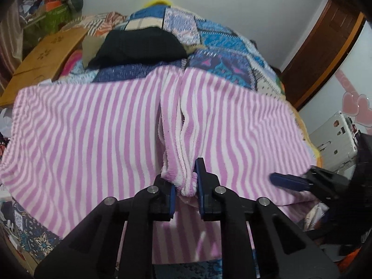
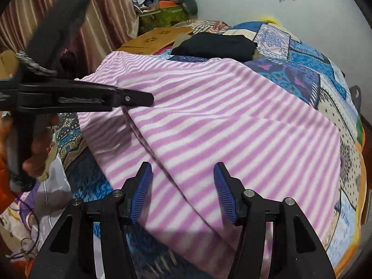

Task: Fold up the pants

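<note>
— Where are the pants [image 1: 97, 125] right now?

— Spread flat across the patchwork quilt [image 1: 223, 39] on the bed, both legs side by side, pink and white stripes. The inner edges of the two legs meet in a ridge down the middle.

— And the left gripper [image 1: 186, 189]?

— Its fingers [image 1: 200, 174] are pinching that bunched ridge of fleece at the near edge. The cloth is squeezed in a thick wad between the blue pads.

— The right gripper [image 2: 183, 193]?

— Its fingers [image 2: 142, 186] stand spread, hanging just over the other leg, nothing between them. In the left camera you can see one blue finger lying low near the cloth, off to the right.

— So what makes this step go well?

— I'd say the right one needs to bite the near edge of its leg as firmly as the left does, taking both layers, not just the top nap. Fleece is thick and slips, so a deep bite is safer than a fingertip nip.

— Then?

— Probably lift both hands together and level, so one leg lays over the other with the stripes lined up. If one hand leads, the cloth will skew and drag the quilt. There's a black garment [image 1: 139, 46] further up the bed, well apart, so it shouldn't get in the way.
</note>
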### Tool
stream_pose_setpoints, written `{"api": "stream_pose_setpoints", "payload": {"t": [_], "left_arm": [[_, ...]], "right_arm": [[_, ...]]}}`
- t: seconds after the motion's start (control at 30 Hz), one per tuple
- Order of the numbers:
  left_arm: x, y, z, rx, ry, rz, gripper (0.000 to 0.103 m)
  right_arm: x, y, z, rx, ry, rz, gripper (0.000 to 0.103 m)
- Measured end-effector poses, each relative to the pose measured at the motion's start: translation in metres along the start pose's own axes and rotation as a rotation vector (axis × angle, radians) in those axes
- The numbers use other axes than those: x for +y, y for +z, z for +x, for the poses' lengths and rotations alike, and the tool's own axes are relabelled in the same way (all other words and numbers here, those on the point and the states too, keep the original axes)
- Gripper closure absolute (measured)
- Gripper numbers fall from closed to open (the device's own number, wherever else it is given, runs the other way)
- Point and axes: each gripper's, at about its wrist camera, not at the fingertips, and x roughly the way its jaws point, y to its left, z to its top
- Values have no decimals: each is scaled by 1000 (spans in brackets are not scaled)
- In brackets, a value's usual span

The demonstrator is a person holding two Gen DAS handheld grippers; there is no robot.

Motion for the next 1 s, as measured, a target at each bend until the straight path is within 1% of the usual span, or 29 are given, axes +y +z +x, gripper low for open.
{"api": "stream_pose_setpoints", "payload": {"t": [0.17,0.2,0.23,0.27,0.3,0.33,0.43,0.57,0.63,0.7,0.73,0.8,0.83,0.87,0.9,0.93,0.97,1.0], "left_arm": [[-6,5,-17,-34,-17,12,89],[-7,5,-20,-40,-19,15,89],[-8,4,-23,-46,-15,20,89],[-9,3,-26,-51,-8,24,89],[-9,2,-26,-54,-5,27,89],[-9,1,-28,-56,-1,27,89],[-4,-5,-34,-60,2,8,89],[2,-19,-48,-73,2,-16,89],[5,-28,-50,-64,6,-25,89],[7,-39,-42,-36,30,-15,89],[8,-43,-36,-21,46,-11,89],[12,-51,-21,18,74,-2,85],[14,-55,-13,45,90,5,83],[15,-56,-8,58,100,7,78],[19,-57,-6,60,104,4,74],[20,-57,-8,54,110,1,72],[22,-55,-11,47,120,-2,68],[23,-51,-17,28,140,1,65]], "right_arm": [[10,5,8,-21,-29,-43,46],[11,5,9,-28,-32,-45,50],[11,6,7,-39,-29,-42,61],[10,6,5,-50,-20,-34,67],[8,7,3,-57,1,-20,78],[5,10,3,-61,19,-10,86],[6,10,-4,-66,65,-5,92],[17,7,-17,-63,107,-36,93],[23,4,-21,-56,119,-56,93],[28,-1,-19,-38,123,-65,92],[28,-2,-16,-26,127,-61,89],[27,-6,-7,4,125,-43,87],[25,-7,-6,8,130,-35,83],[24,-8,-6,8,138,-24,80],[22,-8,-9,6,145,-16,75],[20,-8,-13,2,146,-10,70],[18,-8,-18,-7,138,-7,67],[15,-8,-24,-20,121,-5,60]]}}
